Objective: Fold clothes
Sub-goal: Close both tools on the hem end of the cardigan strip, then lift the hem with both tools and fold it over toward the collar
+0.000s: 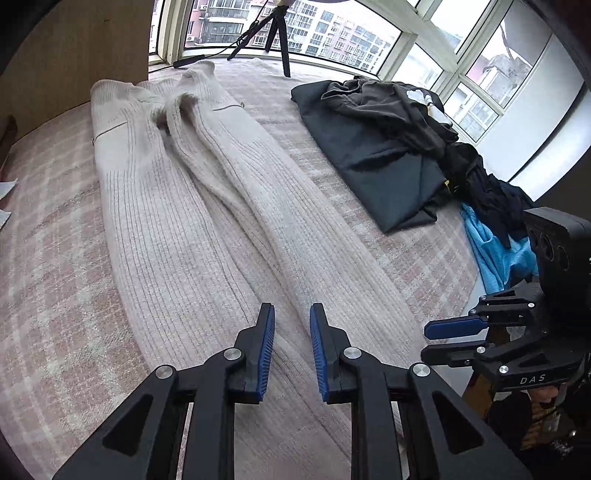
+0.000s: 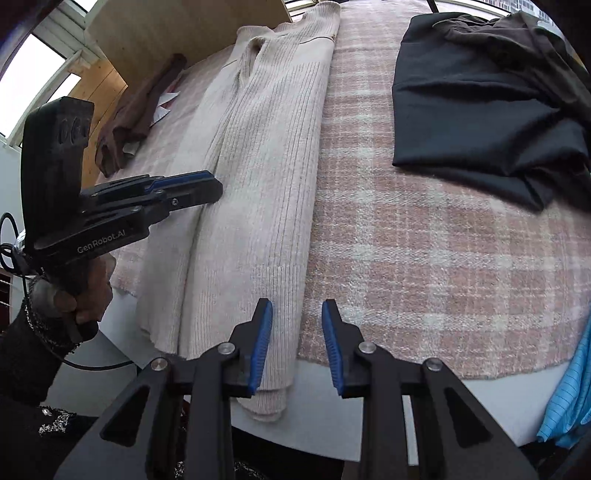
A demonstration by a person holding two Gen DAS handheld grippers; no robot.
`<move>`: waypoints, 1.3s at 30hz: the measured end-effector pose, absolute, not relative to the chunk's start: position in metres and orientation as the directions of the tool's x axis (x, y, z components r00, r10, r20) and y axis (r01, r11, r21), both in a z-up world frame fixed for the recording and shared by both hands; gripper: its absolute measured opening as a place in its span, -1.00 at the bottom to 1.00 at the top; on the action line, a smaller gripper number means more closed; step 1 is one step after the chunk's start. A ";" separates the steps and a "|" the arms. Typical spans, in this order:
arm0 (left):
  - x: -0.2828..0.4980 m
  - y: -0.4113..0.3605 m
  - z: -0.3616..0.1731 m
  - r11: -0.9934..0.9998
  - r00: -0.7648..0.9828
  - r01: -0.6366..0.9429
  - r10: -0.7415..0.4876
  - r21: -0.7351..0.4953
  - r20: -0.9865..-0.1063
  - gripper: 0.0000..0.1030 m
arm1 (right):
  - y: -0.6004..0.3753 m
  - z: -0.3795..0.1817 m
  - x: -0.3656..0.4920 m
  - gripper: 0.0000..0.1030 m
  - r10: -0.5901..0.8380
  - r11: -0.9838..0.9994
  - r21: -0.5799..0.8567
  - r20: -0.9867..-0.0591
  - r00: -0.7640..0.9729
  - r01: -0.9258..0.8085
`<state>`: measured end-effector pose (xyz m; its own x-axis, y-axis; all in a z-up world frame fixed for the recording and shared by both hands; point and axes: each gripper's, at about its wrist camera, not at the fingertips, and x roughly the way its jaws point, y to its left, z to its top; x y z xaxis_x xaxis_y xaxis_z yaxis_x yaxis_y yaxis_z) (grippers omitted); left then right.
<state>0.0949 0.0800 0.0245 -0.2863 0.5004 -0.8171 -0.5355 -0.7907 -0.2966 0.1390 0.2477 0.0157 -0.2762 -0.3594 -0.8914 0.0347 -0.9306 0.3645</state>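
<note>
Cream ribbed knit trousers (image 1: 207, 206) lie lengthwise on a pink plaid blanket (image 1: 55, 288), waist at the far end and the two legs side by side. In the right wrist view the trousers (image 2: 258, 192) have their hems hanging over the near edge. My left gripper (image 1: 291, 314) hovers over the lower legs, open, with nothing between its pads. My right gripper (image 2: 296, 310) is open above the right edge of the leg near the hem and holds nothing. It also appears in the left wrist view as the right gripper (image 1: 428, 341). The left gripper (image 2: 216, 188) hangs over the trousers' left side.
A heap of dark clothes (image 1: 388, 140) lies on the blanket's right side, with a blue garment (image 1: 491, 251) at its near end. A brown garment (image 2: 136, 114) sits by a wooden board (image 2: 166, 29). A tripod (image 1: 273, 33) stands before the windows. A hand (image 2: 81, 291) grips the left tool.
</note>
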 end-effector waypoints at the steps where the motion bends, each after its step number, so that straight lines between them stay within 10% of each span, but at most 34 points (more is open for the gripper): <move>1: 0.102 0.071 0.031 -0.803 -0.309 -0.523 0.491 -0.285 -0.814 -0.65 | 0.248 0.014 0.140 -0.44 -0.368 -0.927 0.373 -0.888 -0.274 0.037; 6: 0.143 0.032 0.035 -0.862 -0.334 -0.431 0.427 -0.267 -0.840 -0.22 | 0.249 0.009 0.140 -0.34 -0.403 -0.914 0.402 -0.878 -0.259 0.059; 17: 0.177 0.029 -0.002 -0.863 -0.230 -0.361 0.449 -0.353 -0.863 -0.17 | 0.229 0.007 0.140 -0.13 -0.461 -0.887 0.440 -0.858 -0.226 0.140; 23: 0.187 0.044 -0.002 -0.833 -0.187 -0.417 0.471 -0.365 -0.862 -0.34 | 0.220 0.007 0.148 -0.12 -0.458 -0.887 0.431 -0.867 -0.198 0.164; 26: 0.186 0.049 0.003 -0.802 -0.166 -0.430 0.521 -0.414 -0.837 -0.85 | 0.220 0.007 0.149 -0.68 -0.497 -0.867 0.480 -0.848 -0.185 0.131; 39: 0.084 0.033 0.134 -0.657 -0.296 -0.505 0.741 -0.560 -0.602 -0.87 | 0.241 0.124 0.072 -0.76 -0.671 -0.726 0.680 -0.668 -0.322 0.103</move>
